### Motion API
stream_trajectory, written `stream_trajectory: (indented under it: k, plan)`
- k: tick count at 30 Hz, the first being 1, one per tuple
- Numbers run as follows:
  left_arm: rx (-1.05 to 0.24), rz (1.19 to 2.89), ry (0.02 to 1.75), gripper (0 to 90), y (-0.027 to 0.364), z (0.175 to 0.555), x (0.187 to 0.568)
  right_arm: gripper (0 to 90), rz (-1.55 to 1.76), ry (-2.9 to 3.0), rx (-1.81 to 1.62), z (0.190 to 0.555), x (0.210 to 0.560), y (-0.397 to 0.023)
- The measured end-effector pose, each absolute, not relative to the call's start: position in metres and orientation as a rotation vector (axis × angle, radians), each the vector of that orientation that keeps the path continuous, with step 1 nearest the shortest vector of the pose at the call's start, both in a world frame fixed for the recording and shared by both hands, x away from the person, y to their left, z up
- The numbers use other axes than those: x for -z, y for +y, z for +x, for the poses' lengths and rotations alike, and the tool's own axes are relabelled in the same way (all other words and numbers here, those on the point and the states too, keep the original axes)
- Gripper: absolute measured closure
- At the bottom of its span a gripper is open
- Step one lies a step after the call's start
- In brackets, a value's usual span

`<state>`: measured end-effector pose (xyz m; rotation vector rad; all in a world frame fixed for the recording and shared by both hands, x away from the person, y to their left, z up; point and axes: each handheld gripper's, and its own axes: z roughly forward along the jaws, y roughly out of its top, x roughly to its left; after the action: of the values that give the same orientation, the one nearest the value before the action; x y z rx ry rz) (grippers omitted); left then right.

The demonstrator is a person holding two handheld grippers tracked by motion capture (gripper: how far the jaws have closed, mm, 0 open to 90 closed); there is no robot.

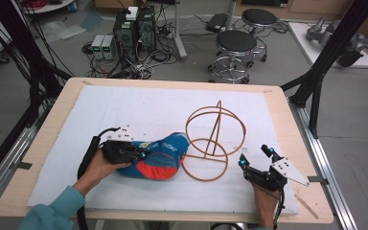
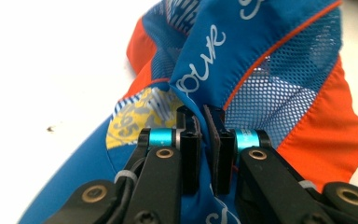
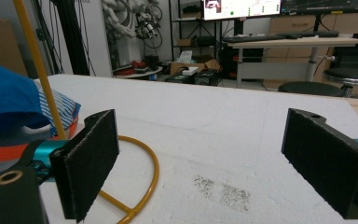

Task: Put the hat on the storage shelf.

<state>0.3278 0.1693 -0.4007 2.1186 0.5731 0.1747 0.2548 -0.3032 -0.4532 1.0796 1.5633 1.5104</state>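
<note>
A blue and orange mesh garment [image 1: 160, 155] lies bunched on the white sheet, left of centre. My left gripper [image 1: 143, 154] is shut on a fold of it; in the left gripper view the pads [image 2: 214, 140] pinch the blue fabric [image 2: 261, 60] between them. A wire stand of golden rings [image 1: 213, 139] sits just right of the garment, its lower ring flat on the sheet. My right gripper [image 1: 255, 157] rests near the front right, open, with nothing between its pads [image 3: 91, 158]. The stand's ring [image 3: 144, 172] curves past the right gripper's left pad, and the garment [image 3: 9, 102] lies beyond.
The white sheet [image 1: 139, 105] covers a wooden table [image 1: 292, 124]. Black frame posts [image 1: 335, 43] stand at both sides. Stools [image 1: 235, 48], computers and cables sit on the floor beyond the far edge.
</note>
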Motion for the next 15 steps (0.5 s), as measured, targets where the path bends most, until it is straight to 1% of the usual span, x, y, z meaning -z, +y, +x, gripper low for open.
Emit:
stream_trajectory:
  k: [10,15]
  plan:
    - [-0.168,1.960,0.627,85.1,0.185,0.330,0.383,10.0,1.079,1.564,-1.508,0.255,0.453,-0.303]
    - [-0.188,1.932,0.634,85.2,0.188,0.331,0.373,10.0,1.077,1.564,-1.507,0.255,0.453,-0.303]
